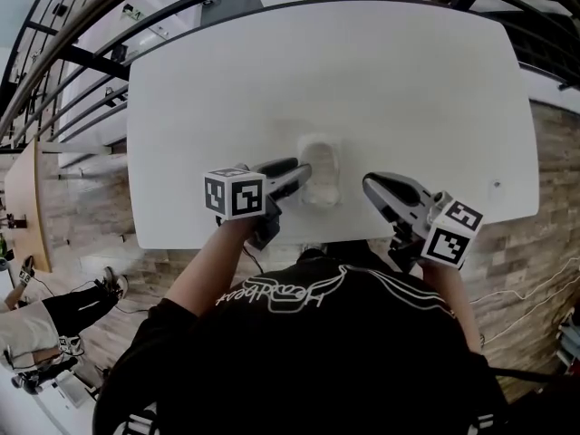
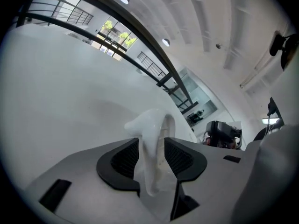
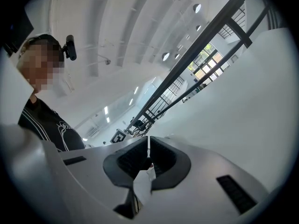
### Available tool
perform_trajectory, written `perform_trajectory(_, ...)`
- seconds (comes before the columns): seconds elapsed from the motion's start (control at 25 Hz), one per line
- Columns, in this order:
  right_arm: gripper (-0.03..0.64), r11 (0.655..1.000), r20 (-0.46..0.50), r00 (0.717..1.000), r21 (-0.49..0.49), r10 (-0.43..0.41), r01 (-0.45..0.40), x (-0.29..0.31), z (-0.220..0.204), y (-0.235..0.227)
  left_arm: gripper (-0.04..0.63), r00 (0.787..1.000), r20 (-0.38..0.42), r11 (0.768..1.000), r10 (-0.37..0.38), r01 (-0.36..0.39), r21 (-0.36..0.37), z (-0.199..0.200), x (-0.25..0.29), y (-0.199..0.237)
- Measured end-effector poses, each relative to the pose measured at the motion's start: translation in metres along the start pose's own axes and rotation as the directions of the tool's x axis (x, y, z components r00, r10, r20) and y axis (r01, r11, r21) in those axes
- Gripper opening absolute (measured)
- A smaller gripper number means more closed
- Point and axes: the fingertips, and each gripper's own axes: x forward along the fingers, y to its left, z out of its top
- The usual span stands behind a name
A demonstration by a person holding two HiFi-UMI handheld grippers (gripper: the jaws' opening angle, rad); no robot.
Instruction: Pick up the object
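A white glossy curved object [image 1: 319,170] lies on the white table [image 1: 381,80] near its front edge. My left gripper [image 1: 299,178] reaches it from the left, with one finger on each side of its near end. In the left gripper view the object [image 2: 152,139] stands between the dark pads [image 2: 124,158], which are spread apart with a gap on the right side; the left gripper [image 2: 152,155] is open around it. My right gripper [image 1: 370,185] hovers just right of the object, apart from it. Its jaws [image 3: 148,153] are shut with nothing between them.
The table's front edge runs just below both grippers, with brick floor [image 1: 544,243] beyond it. A dark curved railing [image 1: 91,62] passes behind the table. A small mark [image 1: 496,186] sits near the table's right edge. Another person [image 1: 36,320] is at lower left.
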Motion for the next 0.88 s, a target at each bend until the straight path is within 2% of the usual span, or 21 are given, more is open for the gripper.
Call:
perform_trajectory(0.32,0.021,1.0,-0.005,1.0,0.0,0.008,-0.008,0.002,0.003,0.002,0.163,0.998,-0.054,1.0,-0.009,0.008,-0.018,-0.008,0.007,0.002)
perform_trajectory(0.68,0.021,1.0,-0.013,1.0,0.006,0.002,-0.002,0.003,0.001,0.001,0.13,0.997,-0.072,1.0,-0.021,0.021,-0.003,-0.007,0.009,-0.003)
perform_trajectory(0.88,0.021,1.0,-0.019,1.0,0.009,-0.004,0.004,0.001,-0.002,-0.002,0.123,0.998,-0.066,0.999,-0.021,0.019,-0.025,-0.007,0.014,-0.001)
